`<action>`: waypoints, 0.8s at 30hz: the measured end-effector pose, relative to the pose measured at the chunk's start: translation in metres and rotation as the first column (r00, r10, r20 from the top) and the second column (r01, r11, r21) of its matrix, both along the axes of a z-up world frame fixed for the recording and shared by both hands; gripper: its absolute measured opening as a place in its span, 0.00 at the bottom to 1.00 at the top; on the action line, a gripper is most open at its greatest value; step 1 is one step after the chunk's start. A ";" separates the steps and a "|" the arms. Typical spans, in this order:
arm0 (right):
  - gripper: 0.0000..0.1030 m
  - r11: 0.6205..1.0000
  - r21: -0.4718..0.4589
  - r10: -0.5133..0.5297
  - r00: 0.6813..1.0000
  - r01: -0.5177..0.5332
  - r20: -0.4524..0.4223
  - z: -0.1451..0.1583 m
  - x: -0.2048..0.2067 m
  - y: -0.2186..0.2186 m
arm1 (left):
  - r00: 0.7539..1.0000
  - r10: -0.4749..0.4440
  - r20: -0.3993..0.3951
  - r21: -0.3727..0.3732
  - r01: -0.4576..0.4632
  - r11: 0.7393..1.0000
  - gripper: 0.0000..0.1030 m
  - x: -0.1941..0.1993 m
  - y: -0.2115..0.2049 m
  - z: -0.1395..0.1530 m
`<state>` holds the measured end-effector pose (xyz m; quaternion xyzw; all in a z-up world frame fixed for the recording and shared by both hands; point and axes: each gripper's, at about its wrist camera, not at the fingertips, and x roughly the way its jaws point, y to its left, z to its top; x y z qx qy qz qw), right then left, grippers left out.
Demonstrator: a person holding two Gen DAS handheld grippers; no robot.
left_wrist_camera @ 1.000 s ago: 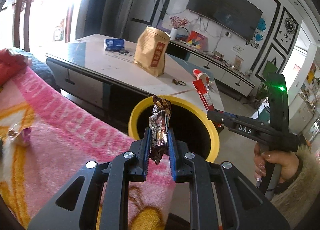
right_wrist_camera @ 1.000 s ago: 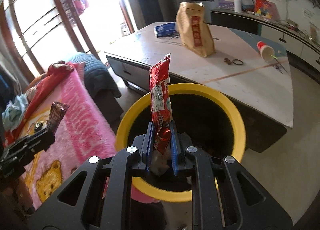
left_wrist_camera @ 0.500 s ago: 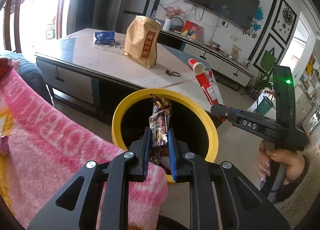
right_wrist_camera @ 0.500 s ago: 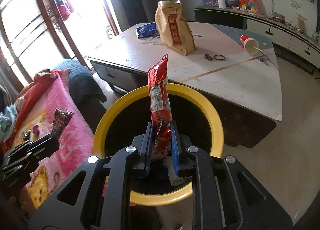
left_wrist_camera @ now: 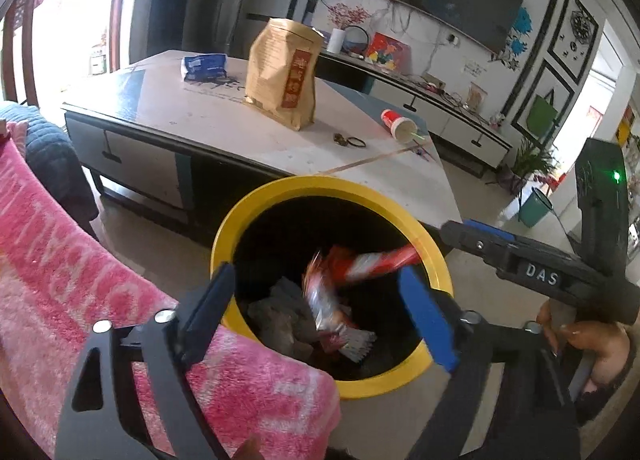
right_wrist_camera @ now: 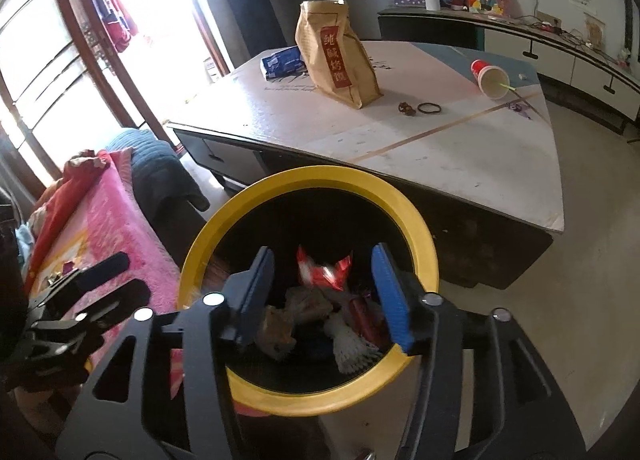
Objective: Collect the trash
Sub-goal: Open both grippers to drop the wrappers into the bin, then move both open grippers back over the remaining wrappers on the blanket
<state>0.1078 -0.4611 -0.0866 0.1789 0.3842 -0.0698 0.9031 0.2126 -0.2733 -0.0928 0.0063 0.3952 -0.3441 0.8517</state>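
Note:
A yellow-rimmed black trash bin (left_wrist_camera: 280, 187) (right_wrist_camera: 320, 173) stands on the floor between the sofa and the table. My left gripper (left_wrist_camera: 320, 316) is open over the bin's mouth, empty. My right gripper (right_wrist_camera: 324, 292) is also open over the bin, empty; it shows from the side in the left wrist view (left_wrist_camera: 472, 234). A red snack wrapper (left_wrist_camera: 376, 262) (right_wrist_camera: 324, 270) is blurred, falling inside the bin. A dark shiny wrapper (left_wrist_camera: 324, 300) falls beside it. Crumpled trash (right_wrist_camera: 304, 320) lies at the bin's bottom.
A low table (right_wrist_camera: 460, 147) behind the bin carries a brown paper bag (left_wrist_camera: 286, 73) (right_wrist_camera: 336, 59), a blue packet (left_wrist_camera: 204, 65), a tipped red cup (right_wrist_camera: 490, 77) and a hair ring (right_wrist_camera: 430, 108). A pink blanket (left_wrist_camera: 100, 300) covers the sofa at left.
Both grippers opened over the bin. The dark wrapper left the left gripper and the red wrapper left the right gripper; both are dropping into the bin.

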 end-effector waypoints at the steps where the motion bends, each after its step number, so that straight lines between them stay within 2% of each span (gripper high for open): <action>1: 0.46 1.000 -0.001 -0.001 1.000 0.001 0.001 0.000 0.000 0.000 | 1.000 0.011 0.004 -0.001 -0.011 1.000 0.85 0.000 0.003 0.001; 2: 0.47 1.000 -0.002 0.000 1.000 0.000 0.003 0.001 -0.001 0.001 | 1.000 0.025 0.010 -0.001 -0.025 1.000 0.90 0.000 0.007 0.003; 12: 0.66 0.996 -0.048 0.074 0.990 -0.069 0.122 0.029 -0.005 0.034 | 0.982 0.168 0.083 -0.057 -0.163 0.985 0.93 -0.010 0.061 0.031; 17: 0.71 0.990 -0.074 0.128 0.976 -0.116 0.176 0.044 -0.007 0.059 | 0.965 0.231 0.122 -0.061 -0.225 0.972 0.94 -0.017 0.089 0.042; 24: 0.73 0.982 -0.084 0.185 0.960 -0.171 0.210 0.054 -0.009 0.084 | 0.944 0.294 0.151 -0.071 -0.286 0.955 0.94 -0.028 0.124 0.051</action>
